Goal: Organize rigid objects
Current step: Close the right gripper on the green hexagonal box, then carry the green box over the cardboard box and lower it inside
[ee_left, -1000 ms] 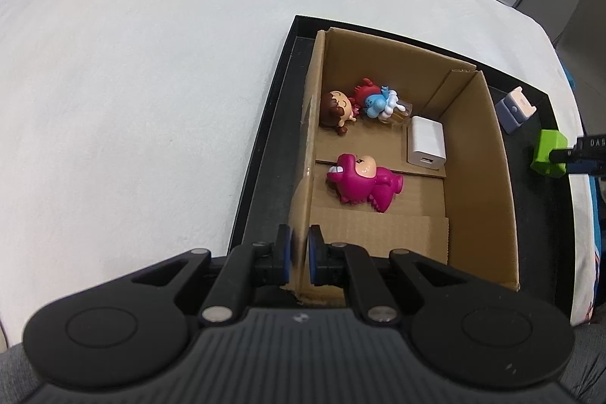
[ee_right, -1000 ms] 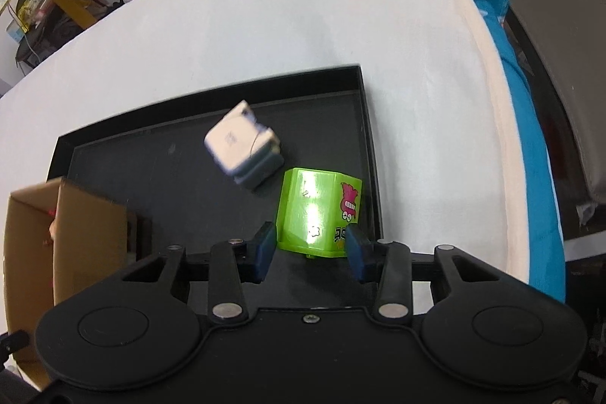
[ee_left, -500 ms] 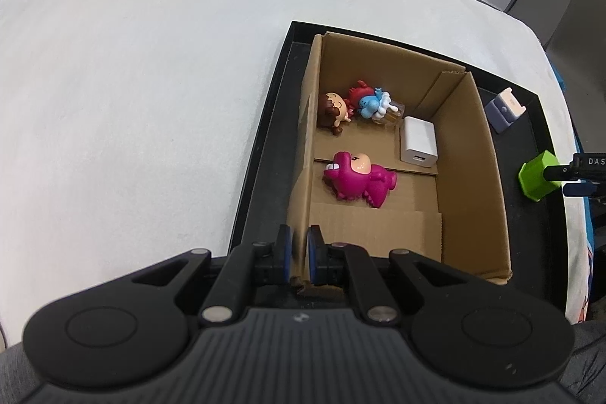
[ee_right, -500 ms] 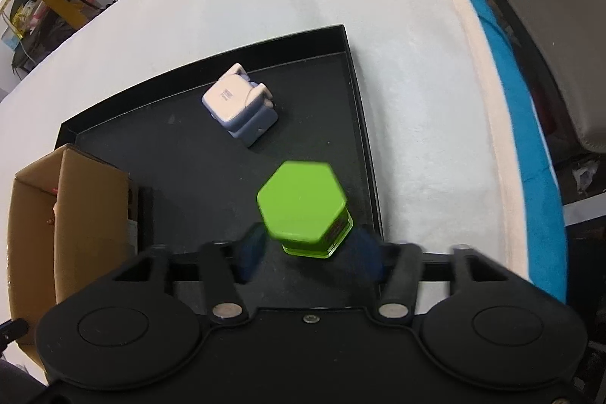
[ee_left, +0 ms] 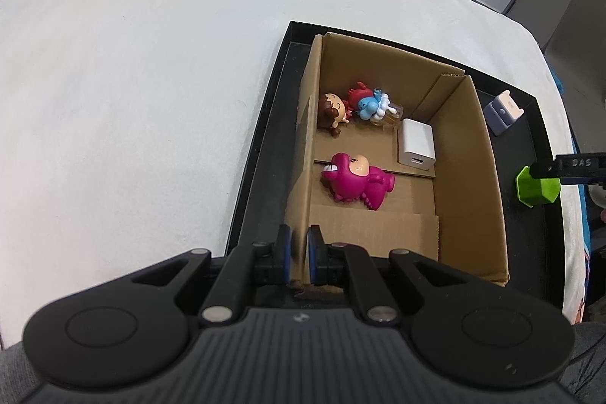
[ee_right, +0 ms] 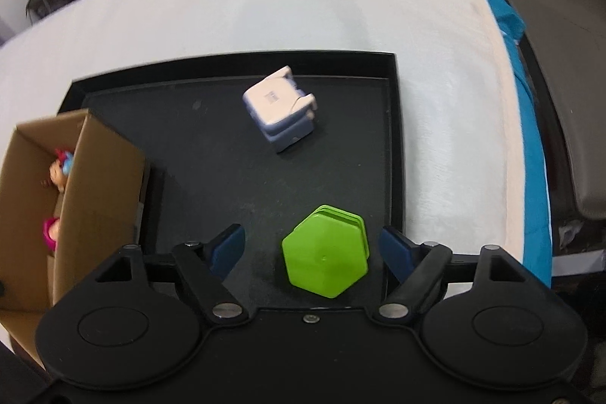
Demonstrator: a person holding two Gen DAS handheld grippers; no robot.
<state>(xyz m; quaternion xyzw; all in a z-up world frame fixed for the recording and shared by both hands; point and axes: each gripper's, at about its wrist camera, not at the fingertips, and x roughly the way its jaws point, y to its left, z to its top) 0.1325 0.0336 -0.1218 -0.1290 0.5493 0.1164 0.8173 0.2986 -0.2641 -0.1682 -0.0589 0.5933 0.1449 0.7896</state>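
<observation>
Left gripper [ee_left: 299,254]: jaws pinched tight on the near wall of the cardboard box [ee_left: 469,177], which stands in the black tray [ee_right: 227,177] with its long axis running away from the viewer. Right gripper [ee_right: 312,252]: jaws opening, pads clear of the green hexagonal block [ee_right: 327,252] between them. The block stands upright on the tray floor near the right rim, a flat hexagonal face up. Farther back, a white-and-blue toy [ee_right: 282,108] sits tilted. Inside the box: a pink dinosaur [ee_left: 356,182] lying on its side, head toward the left wall, and a white charger [ee_left: 416,142].

Green hexagonal box [ee_right: 326,258], black tray [ee_right: 212,177], brown carton [ee_left: 469,177].
</observation>
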